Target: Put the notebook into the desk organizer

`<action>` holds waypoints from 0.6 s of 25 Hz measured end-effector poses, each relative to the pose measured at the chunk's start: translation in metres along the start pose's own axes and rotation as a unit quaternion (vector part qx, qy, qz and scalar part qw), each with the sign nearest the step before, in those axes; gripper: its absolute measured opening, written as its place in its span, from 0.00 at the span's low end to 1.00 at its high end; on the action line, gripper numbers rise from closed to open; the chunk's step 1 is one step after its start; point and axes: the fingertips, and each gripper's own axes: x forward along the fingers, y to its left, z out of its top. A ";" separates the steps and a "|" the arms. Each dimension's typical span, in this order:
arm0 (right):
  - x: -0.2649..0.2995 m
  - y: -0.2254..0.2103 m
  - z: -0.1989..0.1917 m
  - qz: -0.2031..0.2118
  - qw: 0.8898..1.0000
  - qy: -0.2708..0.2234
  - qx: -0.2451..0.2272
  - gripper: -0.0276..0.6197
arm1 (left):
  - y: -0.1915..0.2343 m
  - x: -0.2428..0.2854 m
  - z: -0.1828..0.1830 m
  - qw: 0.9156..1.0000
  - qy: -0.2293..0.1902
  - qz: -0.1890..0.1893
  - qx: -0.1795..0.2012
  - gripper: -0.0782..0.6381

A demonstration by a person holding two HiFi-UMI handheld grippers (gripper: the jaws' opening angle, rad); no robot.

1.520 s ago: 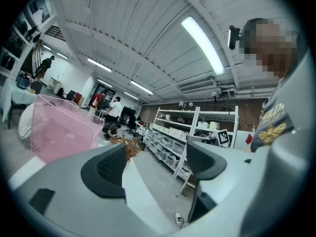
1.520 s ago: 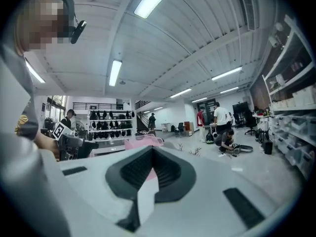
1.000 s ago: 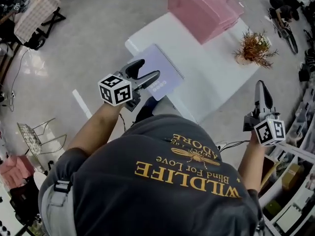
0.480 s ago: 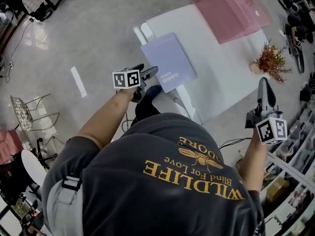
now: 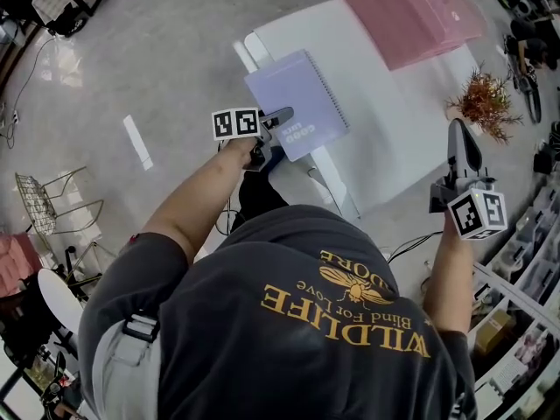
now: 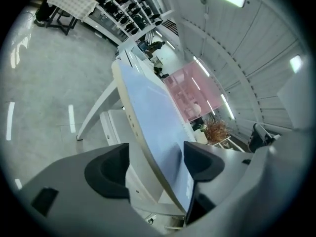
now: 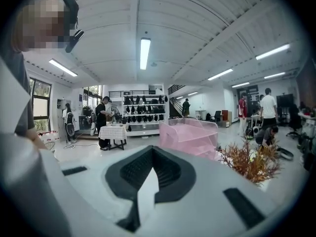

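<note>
A lilac spiral notebook (image 5: 293, 99) lies flat on the white table (image 5: 394, 138), its near corner over the table's front left edge. My left gripper (image 5: 273, 129) reaches that corner. In the left gripper view the notebook (image 6: 153, 112) and the table edge run between the two pads, and my left gripper (image 6: 153, 167) is closing on them, with a gap still showing at the left pad (image 6: 106, 172). The pink translucent desk organizer (image 5: 411, 11) stands at the table's far end. My right gripper (image 5: 460, 134) is held up off the table's right side, shut and empty.
A dried plant (image 5: 486, 103) stands at the table's right corner, close to my right gripper. The person's torso fills the lower head view. Grey floor lies left of the table, with chairs and shelves beyond. People stand far back in the right gripper view.
My left gripper has moved forward to the notebook's near corner, and its jaws now straddle the notebook and table edge. The right gripper has barely shifted.
</note>
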 end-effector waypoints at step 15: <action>-0.011 -0.025 0.001 -0.024 1.000 -0.006 0.012 0.04 | -0.064 -0.039 0.051 0.998 -0.009 0.046 0.050 0.15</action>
